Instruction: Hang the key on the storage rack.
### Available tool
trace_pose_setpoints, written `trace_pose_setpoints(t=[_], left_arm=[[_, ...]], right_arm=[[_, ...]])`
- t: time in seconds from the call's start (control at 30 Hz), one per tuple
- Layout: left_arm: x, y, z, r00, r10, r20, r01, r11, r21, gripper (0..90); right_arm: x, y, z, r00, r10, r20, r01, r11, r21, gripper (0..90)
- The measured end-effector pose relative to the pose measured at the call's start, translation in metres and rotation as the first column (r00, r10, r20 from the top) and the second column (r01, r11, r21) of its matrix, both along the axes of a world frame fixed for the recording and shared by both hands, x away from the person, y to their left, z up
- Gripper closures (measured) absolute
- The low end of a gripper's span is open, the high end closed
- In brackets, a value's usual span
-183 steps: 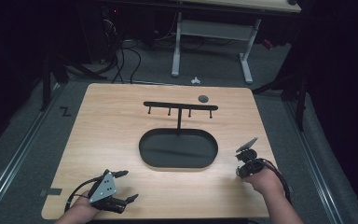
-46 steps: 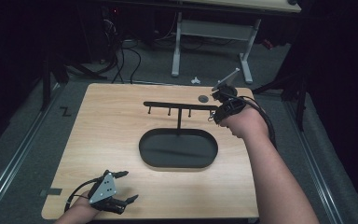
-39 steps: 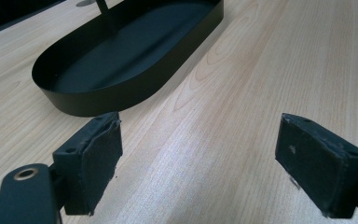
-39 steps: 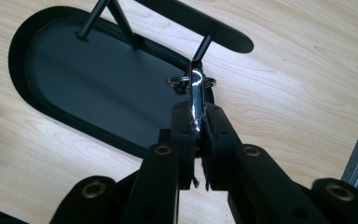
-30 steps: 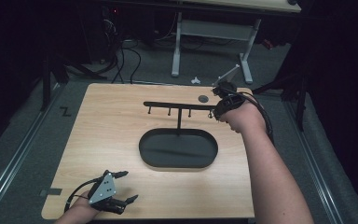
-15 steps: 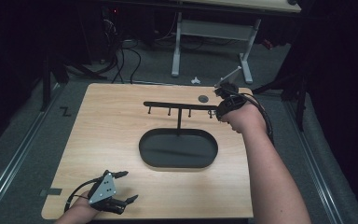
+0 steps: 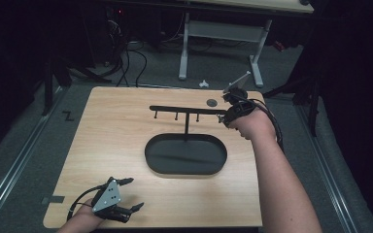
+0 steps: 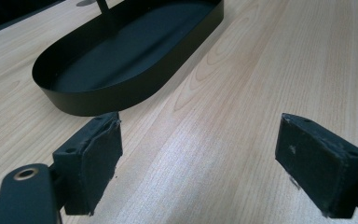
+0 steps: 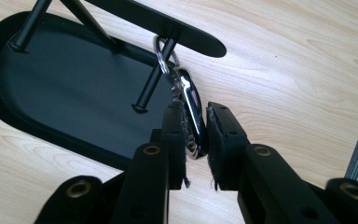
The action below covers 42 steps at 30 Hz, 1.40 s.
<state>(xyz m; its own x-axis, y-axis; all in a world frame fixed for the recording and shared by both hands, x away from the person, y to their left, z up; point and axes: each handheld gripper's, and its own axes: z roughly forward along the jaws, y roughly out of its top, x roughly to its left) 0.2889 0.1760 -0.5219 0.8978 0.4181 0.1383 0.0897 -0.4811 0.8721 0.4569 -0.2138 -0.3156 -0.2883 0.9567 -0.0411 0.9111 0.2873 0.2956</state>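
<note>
At the upper right of the high view, the right claw sits at the end of the black key rack, whose post rises from the oval black tray in the middle of the wooden bench. In the right gripper view a silvery key lies between the claw's pads, its ring looped over the end peg of the rack's crossbar. The jaws have just been opening a little; they stand narrow, with a sliver of gap showing on at least one side of the key, so the pads no longer seem to press it.

The left claw rests at the lower left of the high view, jaws wide and empty, its pads parted above bare wood just short of the tray's rim.

The risks from here lie in the withdrawal, I judge. The frayed pad edges could snag the key's teeth as the claw backs away and drag the ring off the peg, dropping the key into the tray or onto the bench. Pulling back along the peg's axis would do the same. A sideways bump against the crossbar could rock the whole stand, since only one slim post carries it.
</note>
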Motion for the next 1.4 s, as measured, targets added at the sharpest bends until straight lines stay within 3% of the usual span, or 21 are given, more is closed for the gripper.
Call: trace_pose_setpoints(t=[0.9, 1.1, 1.4], left_arm=[[-0.001, 0.0, 0.0, 1.0, 0.0, 0.004, 0.0, 1.0, 0.004, 15.2], [0.0, -0.001, 0.0, 1.0, -0.002, 0.002, 0.002, 1.0, 0.007, 15.2], [0.0, -0.001, 0.0, 1.0, 0.0, 0.003, 0.0, 1.0, 0.008, 15.2]], right_arm=[[-0.008, -0.005, 0.001, 1.0, -0.004, 0.001, 0.004, 1.0, 0.018, 73.8], [-0.014, -0.007, -0.002, 1.0, -0.007, -0.003, 0.008, 1.0, 0.025, 68.4], [-0.023, -0.013, -0.008, 0.9996, -0.011, 0.025, 0.01, 0.999, 0.035, 60.5]])
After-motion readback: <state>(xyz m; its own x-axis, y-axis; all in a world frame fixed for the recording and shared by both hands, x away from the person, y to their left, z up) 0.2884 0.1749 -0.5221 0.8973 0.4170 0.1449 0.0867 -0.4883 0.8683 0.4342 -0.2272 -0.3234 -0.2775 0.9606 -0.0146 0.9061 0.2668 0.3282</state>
